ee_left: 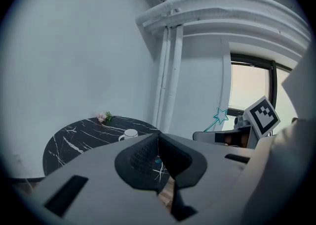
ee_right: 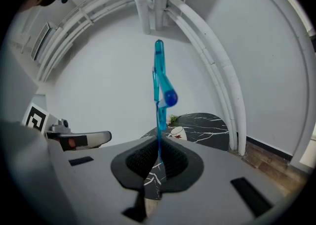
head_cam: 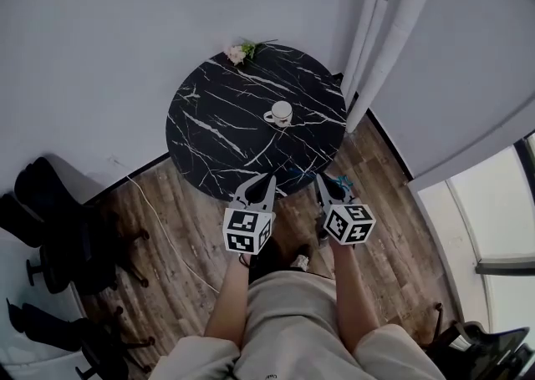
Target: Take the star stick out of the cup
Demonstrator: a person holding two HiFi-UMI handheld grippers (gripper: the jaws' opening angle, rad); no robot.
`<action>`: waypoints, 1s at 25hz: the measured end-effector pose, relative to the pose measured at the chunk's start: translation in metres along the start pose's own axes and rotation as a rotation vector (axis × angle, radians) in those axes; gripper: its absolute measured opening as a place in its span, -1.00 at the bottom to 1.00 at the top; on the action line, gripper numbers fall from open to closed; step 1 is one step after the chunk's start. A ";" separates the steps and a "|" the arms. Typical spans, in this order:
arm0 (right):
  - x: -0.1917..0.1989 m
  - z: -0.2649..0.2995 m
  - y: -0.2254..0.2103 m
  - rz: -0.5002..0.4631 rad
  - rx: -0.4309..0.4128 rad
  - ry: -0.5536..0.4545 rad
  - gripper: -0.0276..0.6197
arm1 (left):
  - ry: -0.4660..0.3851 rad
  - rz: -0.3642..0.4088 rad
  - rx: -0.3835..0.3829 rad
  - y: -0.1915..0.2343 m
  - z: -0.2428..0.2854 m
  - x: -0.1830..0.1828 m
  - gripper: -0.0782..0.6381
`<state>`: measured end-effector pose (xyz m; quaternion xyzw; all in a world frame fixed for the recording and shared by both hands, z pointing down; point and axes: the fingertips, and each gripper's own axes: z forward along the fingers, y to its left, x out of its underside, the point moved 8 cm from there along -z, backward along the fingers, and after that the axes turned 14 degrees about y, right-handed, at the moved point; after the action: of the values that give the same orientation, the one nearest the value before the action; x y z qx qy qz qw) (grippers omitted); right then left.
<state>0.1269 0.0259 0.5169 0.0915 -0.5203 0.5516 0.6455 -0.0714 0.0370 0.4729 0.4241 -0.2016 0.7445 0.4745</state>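
Black white-veined marble table [head_cam: 219, 132], white cup [head_cam: 281, 112], translucent blue star stick [ee_right: 158, 63], pink flower [head_cam: 236, 54], brown wood-grain floor [head_cam: 393, 245]

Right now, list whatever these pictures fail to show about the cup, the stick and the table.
- Inside of the cup: too small in the head view; both gripper views see it from the side, far off.
- Shape of the star stick: the right gripper view sees it edge-on and blurred, close to the lens.
- Base of the table: hidden under its own top in the head view.
- Kind of flowers: too small.
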 end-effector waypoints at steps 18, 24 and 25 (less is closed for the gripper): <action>-0.022 0.002 -0.008 -0.016 -0.016 -0.029 -0.78 | -0.022 0.023 0.016 0.002 0.016 -0.015 -0.72; -0.028 -0.001 -0.009 -0.007 -0.018 -0.049 -0.78 | -0.038 0.042 0.025 0.000 0.013 -0.018 -0.72; -0.028 -0.001 -0.008 -0.006 -0.019 -0.051 -0.78 | -0.036 0.048 0.025 0.000 0.013 -0.019 -0.72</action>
<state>0.1381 0.0060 0.4981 0.1011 -0.5415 0.5421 0.6345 -0.0625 0.0179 0.4647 0.4385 -0.2108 0.7504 0.4474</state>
